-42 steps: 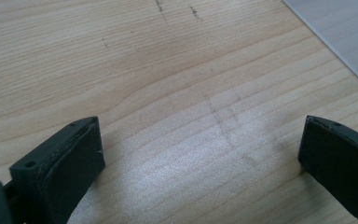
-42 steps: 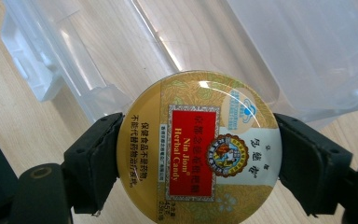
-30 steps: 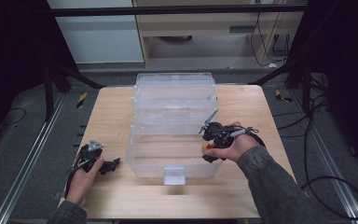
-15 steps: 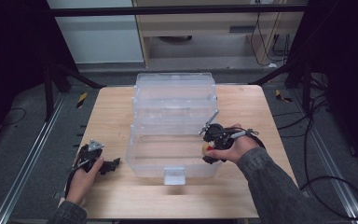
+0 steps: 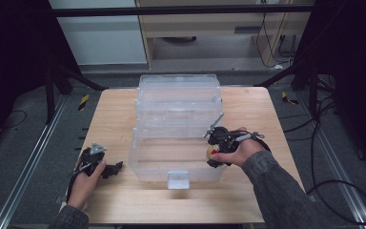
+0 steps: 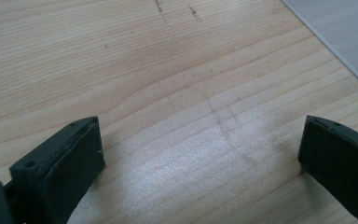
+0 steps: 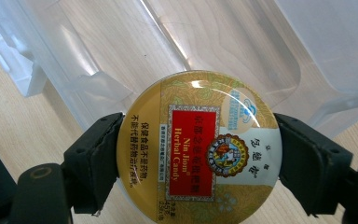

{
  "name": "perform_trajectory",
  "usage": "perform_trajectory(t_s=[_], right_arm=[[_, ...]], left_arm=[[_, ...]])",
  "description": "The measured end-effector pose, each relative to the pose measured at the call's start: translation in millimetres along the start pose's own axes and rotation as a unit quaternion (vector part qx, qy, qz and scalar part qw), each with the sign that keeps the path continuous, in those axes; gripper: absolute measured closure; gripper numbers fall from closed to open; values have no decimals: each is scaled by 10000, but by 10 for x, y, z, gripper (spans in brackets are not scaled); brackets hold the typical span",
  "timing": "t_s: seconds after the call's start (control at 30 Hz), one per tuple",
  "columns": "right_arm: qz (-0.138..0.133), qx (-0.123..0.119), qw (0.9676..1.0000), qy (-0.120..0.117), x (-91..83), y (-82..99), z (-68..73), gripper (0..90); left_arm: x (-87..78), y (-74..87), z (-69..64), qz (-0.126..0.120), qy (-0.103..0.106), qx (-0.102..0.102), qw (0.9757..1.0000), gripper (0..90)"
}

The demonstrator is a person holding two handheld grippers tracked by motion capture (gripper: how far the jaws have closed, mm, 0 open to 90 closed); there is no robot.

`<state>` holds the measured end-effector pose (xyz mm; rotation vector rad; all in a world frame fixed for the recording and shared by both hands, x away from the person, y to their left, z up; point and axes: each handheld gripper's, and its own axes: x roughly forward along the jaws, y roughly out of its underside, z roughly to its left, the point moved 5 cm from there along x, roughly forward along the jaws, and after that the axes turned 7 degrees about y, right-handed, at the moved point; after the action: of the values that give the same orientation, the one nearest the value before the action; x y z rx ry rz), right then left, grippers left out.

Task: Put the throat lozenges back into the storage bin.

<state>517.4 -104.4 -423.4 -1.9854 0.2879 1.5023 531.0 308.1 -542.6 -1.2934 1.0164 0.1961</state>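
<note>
Candy tin point(image 7: 198, 147) bottom edge cut off, sides behind right tool point(image 7: 198, 163) pads

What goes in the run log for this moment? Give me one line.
right gripper: shut on candy tin over clear bin | left gripper: open, nothing between jaws, at table

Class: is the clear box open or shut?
Open: the box has no lid on top, and the wooden table shows through its walls.
</note>
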Motion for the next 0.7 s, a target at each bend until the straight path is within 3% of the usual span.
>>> perform_trajectory(t_s=[0.6, 0.7], right_arm=[[51, 117, 9999, -79, 27, -3, -14, 202], [58, 234, 9996, -109, 17, -1, -11, 184]], left_arm=[[0, 0, 0, 1, 1, 1, 10000, 0], [0, 0, 0, -1, 2, 2, 10000, 0]])
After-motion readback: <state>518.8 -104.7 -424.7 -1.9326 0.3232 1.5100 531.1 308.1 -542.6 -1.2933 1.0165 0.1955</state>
